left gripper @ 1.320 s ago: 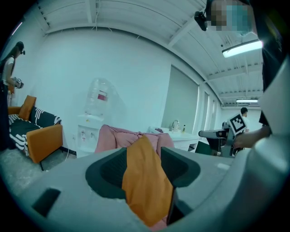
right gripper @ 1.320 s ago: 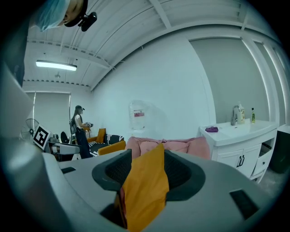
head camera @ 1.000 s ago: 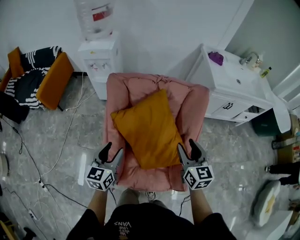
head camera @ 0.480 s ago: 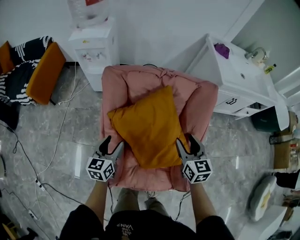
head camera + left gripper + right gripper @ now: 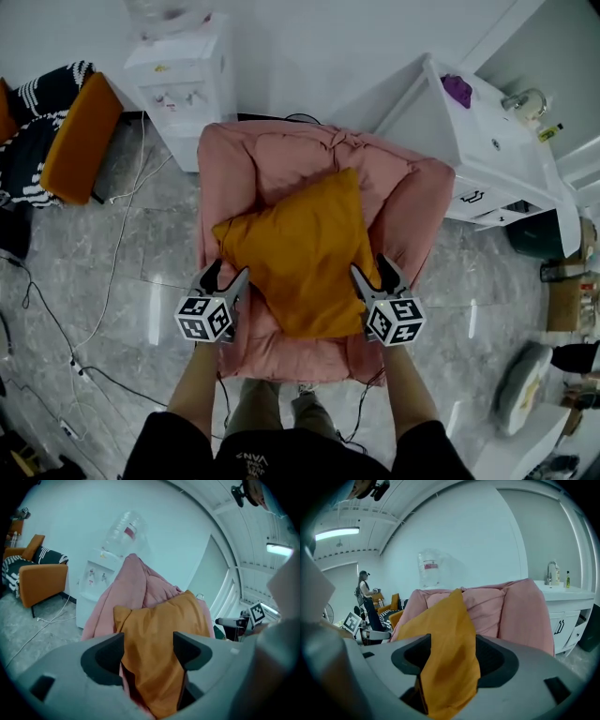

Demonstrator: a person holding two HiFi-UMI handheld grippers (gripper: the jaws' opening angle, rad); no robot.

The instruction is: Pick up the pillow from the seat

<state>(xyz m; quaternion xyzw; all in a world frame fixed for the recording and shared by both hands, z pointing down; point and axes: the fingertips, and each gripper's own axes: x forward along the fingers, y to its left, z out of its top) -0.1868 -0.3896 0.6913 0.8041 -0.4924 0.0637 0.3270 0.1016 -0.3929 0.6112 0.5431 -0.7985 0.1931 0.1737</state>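
Note:
An orange pillow [image 5: 300, 248] lies tilted on the seat of a pink armchair [image 5: 281, 159]. My left gripper [image 5: 225, 277] is at the pillow's left edge and my right gripper [image 5: 373, 272] at its right edge. In the left gripper view the pillow [image 5: 159, 630] hangs between the widening jaws of that gripper [image 5: 147, 644], which are opening. The right gripper view shows a fold of the pillow [image 5: 445, 625] filling the gap of the right gripper [image 5: 452, 653], whose jaws are opening too. Neither pair of pads visibly squeezes the fabric.
A water dispenser [image 5: 183, 75] stands behind the armchair on the left, and a white sink cabinet [image 5: 487, 141] on the right. An orange chair [image 5: 80, 141] with striped cushions sits far left. Cables [image 5: 122, 253] trail over the marble floor. A person [image 5: 363, 592] stands far off.
Both grippers have moved forward onto the pillow's side edges and their jaws have spread wider. The pillow still lies on the seat.

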